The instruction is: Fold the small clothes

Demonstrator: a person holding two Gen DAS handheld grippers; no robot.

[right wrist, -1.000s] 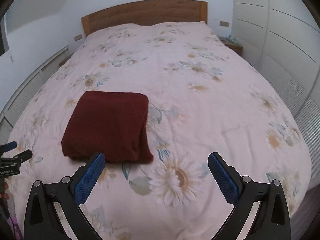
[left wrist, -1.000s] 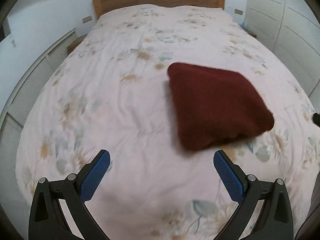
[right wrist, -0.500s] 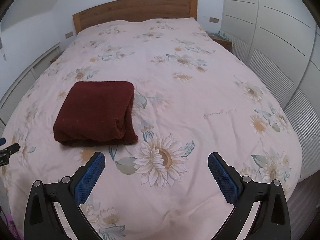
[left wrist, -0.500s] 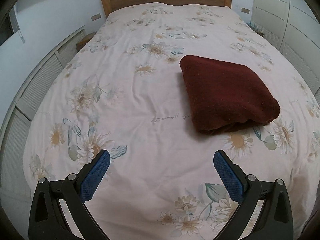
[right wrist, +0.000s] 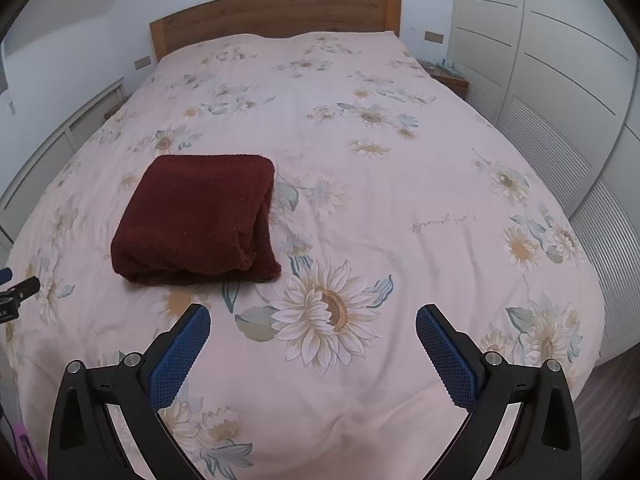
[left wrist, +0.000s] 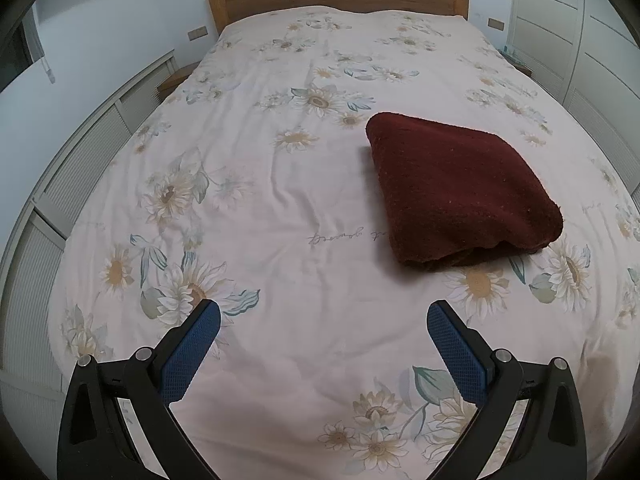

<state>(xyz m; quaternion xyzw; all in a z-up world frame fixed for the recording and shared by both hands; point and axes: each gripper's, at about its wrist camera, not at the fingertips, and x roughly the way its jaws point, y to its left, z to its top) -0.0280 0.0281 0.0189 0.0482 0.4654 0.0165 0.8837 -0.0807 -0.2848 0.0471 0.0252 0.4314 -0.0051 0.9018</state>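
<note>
A dark red fleecy garment lies folded into a thick rectangle on the flowered bedspread. The left wrist view has it ahead and to the right; the right wrist view shows the same folded garment ahead and to the left. My left gripper hangs open above the near end of the bed, its blue pads wide apart and holding nothing. My right gripper is open too, well short of the garment, over a large printed sunflower. The other gripper's tip shows at the far left edge.
A wooden headboard closes off the far end of the bed. White wardrobe doors run along the right side, with a small bedside table by them. Low white slatted panels line the left side.
Both grippers have drawn back and up from the folded garment, so more of the near bed shows. The garment itself has stayed put.
</note>
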